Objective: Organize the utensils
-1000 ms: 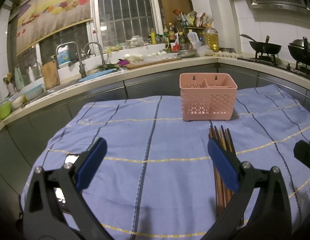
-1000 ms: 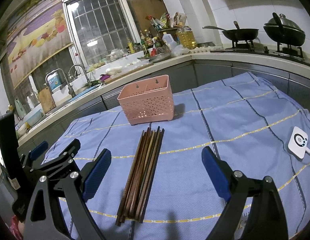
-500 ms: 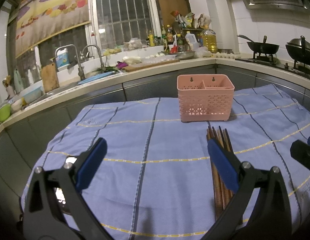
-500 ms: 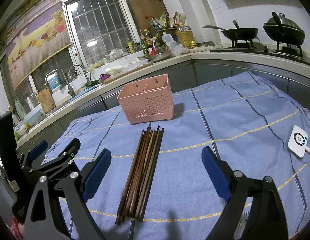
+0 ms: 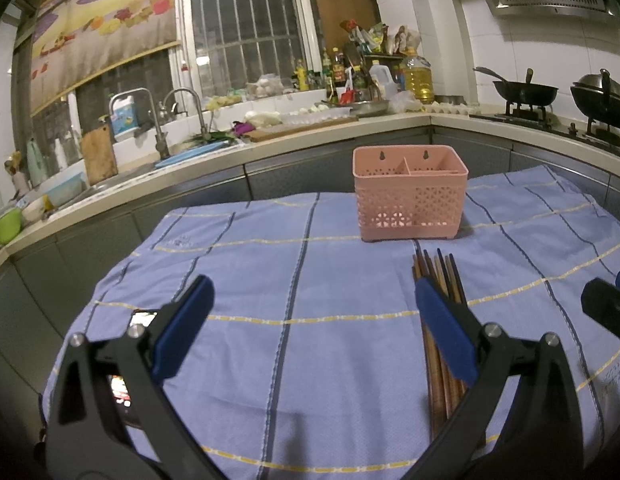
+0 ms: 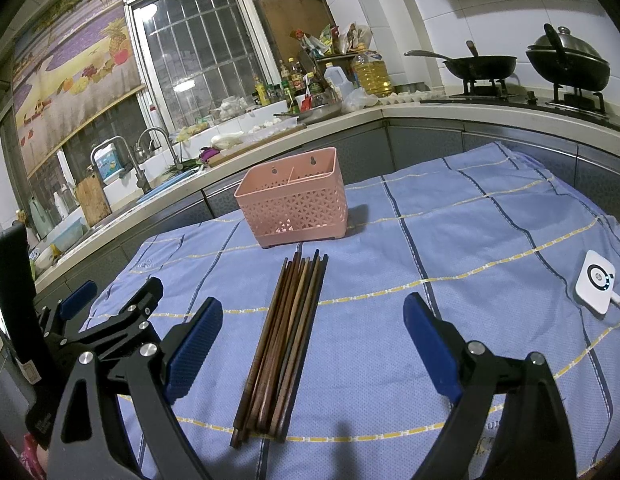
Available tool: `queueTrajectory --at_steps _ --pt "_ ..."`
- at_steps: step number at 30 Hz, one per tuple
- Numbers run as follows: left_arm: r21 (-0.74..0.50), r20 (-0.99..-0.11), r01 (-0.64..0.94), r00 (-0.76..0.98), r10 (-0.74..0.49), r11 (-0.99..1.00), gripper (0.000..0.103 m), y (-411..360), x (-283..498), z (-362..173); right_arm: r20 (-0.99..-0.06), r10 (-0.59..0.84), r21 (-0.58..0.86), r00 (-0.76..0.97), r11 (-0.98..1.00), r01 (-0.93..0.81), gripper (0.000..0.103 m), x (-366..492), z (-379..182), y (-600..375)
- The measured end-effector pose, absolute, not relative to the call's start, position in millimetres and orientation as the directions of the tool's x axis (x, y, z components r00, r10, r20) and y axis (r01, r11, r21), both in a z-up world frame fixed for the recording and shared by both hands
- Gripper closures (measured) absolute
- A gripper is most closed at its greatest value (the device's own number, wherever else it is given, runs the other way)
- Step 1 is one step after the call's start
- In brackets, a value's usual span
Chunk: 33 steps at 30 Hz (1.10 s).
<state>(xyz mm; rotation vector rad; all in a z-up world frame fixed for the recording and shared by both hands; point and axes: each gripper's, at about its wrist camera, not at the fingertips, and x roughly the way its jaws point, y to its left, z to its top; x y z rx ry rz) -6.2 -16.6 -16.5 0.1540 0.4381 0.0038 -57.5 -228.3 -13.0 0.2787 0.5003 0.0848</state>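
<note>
1. The right gripper [image 6: 313,338] hangs spread wide and empty above the chopsticks [image 6: 286,336], which lie between its fingers.
2. The left gripper [image 5: 310,320], equally agape, has them under its right finger.
3. The pink basket [image 6: 294,200] stands just beyond their tips.

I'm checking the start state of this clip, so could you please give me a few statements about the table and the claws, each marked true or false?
1. The chopsticks lie in a bundle on the blue cloth, in front of the pink basket. True.
2. The pink basket already holds some chopsticks. False: both compartments that show are empty.
3. The right claw is open and holds nothing. True.
4. The left claw is shut on the chopsticks. False: it is open and holds nothing, and the chopsticks lie under its right finger.
5. A white device with a cable lies on the cloth to the right of the chopsticks. True.
</note>
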Motion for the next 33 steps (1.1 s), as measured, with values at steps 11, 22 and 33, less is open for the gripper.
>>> queueTrajectory --at_steps 11,22,33 --pt "0.150 -0.422 0.028 0.906 0.038 0.988 0.006 -16.6 -5.4 -15.3 -0.464 0.146 0.281 0.874 0.960 -0.012 0.013 -58.8 -16.0 -229.6" --pt "0.151 -0.423 0.029 0.905 0.038 0.988 0.006 -17.9 -5.3 -15.0 -0.466 0.147 0.282 0.873 0.959 -0.011 0.013 -58.0 -15.0 -228.9" --pt "0.160 -0.432 0.039 0.901 0.035 0.986 0.006 -23.6 -14.9 -23.7 -0.467 0.147 0.280 0.872 0.960 -0.012 0.013 -59.0 -16.8 -229.5"
